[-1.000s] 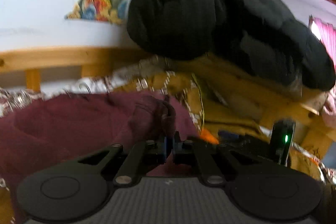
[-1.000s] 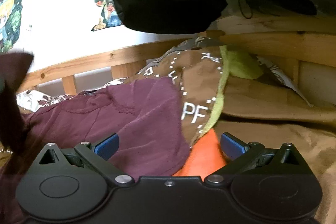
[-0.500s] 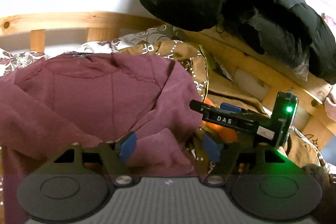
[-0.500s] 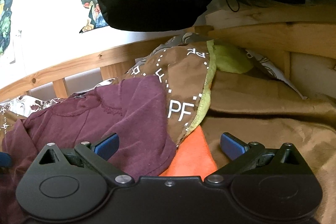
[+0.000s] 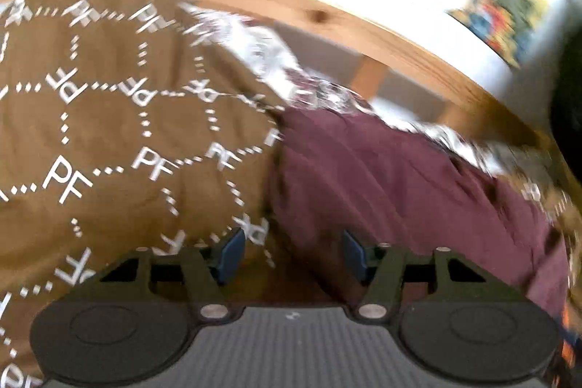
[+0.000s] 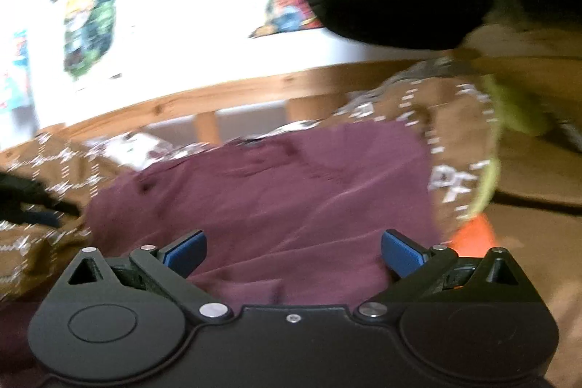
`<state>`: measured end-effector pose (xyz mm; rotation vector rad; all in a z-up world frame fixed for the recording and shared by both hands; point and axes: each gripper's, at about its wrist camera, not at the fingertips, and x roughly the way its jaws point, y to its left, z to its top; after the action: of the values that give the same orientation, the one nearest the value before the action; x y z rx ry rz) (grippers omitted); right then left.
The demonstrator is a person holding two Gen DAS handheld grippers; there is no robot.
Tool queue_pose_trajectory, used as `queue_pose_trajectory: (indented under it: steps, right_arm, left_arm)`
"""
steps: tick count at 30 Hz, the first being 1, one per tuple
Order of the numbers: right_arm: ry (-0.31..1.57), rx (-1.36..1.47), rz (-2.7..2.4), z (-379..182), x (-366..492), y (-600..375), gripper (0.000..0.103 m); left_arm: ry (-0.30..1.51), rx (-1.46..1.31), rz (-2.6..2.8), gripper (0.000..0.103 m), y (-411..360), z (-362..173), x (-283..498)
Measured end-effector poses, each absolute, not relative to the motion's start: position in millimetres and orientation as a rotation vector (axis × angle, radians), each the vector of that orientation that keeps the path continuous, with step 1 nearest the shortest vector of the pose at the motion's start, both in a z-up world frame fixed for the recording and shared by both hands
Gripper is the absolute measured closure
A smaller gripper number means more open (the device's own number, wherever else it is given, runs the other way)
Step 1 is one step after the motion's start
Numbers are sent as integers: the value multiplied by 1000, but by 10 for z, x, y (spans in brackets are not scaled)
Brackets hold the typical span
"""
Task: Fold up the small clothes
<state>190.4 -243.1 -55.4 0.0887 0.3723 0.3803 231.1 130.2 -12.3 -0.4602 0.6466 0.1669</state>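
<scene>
Bedding fills both views: a brown blanket [image 5: 109, 133] printed with white "PF" letters covers the left of the left wrist frame, with a wooden bed rail [image 5: 327, 20] arcing across the top. The maroon garment [image 6: 276, 191], the piece to be folded, now lies spread fairly flat across the middle of the right wrist frame and at centre right of the left one. A second ago the left gripper [image 5: 289, 251] was pinched shut on a bunch of this cloth; half a second ago it had let go. Now its blue pads stand apart with nothing between them, and its view has swung left to the garment's left edge, with motion blur. That suggests one fold was laid down and the next edge is being sought. The right gripper [image 6: 293, 253] is as before: wide open, empty, low over the garment's near part. An orange cloth [image 6: 473, 235] peeks out at lower right.
</scene>
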Motion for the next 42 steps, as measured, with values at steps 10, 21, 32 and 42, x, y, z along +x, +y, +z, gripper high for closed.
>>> queue_pose_trajectory:
  steps: [10, 21, 32, 42]
  right_arm:
    - [494, 69, 403, -674, 1979, -2336, 47]
    - [540, 138, 473, -600, 2002, -2332, 89]
    - [583, 168, 471, -659, 2037, -2391, 79]
    - [580, 174, 521, -666, 2016, -2379, 48]
  left_arm:
    - [701, -569, 72, 99, 1466, -307, 2700]
    - [680, -633, 249, 94, 1704, -270, 2578]
    - [571, -498, 291, 34, 1759, -85, 2416]
    - [693, -305, 150, 31, 1591, 43, 3121]
